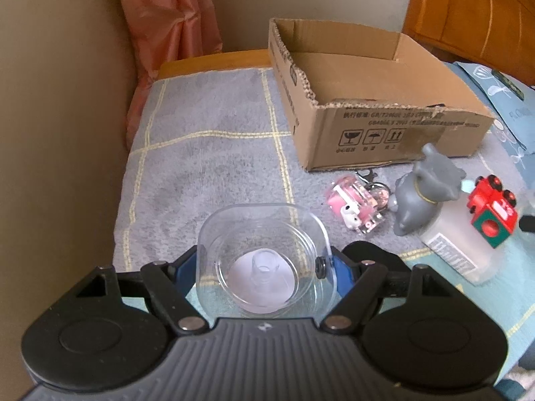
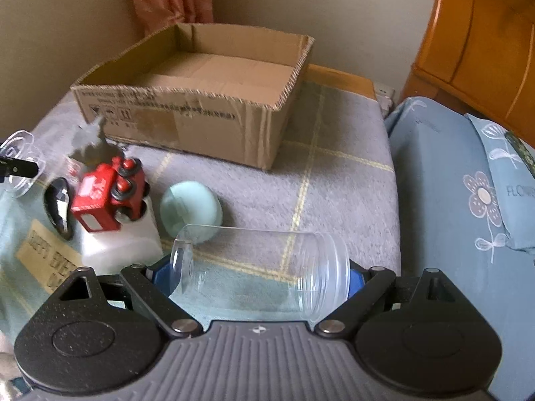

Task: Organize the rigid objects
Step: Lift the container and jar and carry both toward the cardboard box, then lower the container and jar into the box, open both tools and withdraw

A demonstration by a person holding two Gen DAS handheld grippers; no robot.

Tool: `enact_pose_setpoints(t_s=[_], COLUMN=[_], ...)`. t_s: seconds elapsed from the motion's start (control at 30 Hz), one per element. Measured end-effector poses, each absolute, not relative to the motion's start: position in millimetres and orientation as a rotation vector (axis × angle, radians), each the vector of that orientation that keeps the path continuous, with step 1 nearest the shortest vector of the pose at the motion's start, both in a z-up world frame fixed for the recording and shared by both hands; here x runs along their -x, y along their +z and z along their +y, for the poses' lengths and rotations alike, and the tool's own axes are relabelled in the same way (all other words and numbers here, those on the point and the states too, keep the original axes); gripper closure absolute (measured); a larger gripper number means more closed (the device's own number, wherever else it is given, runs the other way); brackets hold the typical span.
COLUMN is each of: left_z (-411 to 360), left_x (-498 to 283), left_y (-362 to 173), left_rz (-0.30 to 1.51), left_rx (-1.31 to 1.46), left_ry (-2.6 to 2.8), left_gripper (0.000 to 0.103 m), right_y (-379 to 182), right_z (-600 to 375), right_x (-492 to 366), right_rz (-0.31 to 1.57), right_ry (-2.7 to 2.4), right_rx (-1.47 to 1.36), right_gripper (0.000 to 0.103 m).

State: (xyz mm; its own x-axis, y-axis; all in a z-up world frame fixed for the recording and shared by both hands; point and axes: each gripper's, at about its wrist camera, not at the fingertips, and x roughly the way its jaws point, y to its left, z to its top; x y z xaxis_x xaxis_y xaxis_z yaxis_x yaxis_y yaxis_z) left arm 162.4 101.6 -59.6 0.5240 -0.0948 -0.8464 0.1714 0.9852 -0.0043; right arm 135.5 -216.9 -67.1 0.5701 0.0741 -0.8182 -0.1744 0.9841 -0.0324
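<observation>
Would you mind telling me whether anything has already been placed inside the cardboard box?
No, the cardboard box shows only its bare brown floor in the right wrist view, with nothing lying inside.

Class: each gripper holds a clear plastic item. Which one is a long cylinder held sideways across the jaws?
The clear jar in the right gripper: a long cylinder lying sideways. The left gripper grips a squat, rounded-square clear container.

Clear lid (image 1: 264, 260), clear jar (image 2: 260, 270) (sideways), both held.
</observation>
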Motion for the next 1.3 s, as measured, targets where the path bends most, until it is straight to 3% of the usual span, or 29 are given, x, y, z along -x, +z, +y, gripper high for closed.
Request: enact_pose_setpoints(t_s=[0.67, 1.3], left_z=[50, 6], left_x=[-208, -339], left_y=[21, 8], left_rz=[0.885, 0.918], left_rx=[-0.175, -0.151], left_ry=[-0.309, -0.288], left_gripper=[0.026, 0.026], right_y=[-1, 10], right_z=[-202, -188], right_x=[-182, -263], right_rz=[0.8, 0.808], right_ry=[0.28, 0.283], right_rx=[0.149, 0.155], right_gripper=[0.009, 0.009])
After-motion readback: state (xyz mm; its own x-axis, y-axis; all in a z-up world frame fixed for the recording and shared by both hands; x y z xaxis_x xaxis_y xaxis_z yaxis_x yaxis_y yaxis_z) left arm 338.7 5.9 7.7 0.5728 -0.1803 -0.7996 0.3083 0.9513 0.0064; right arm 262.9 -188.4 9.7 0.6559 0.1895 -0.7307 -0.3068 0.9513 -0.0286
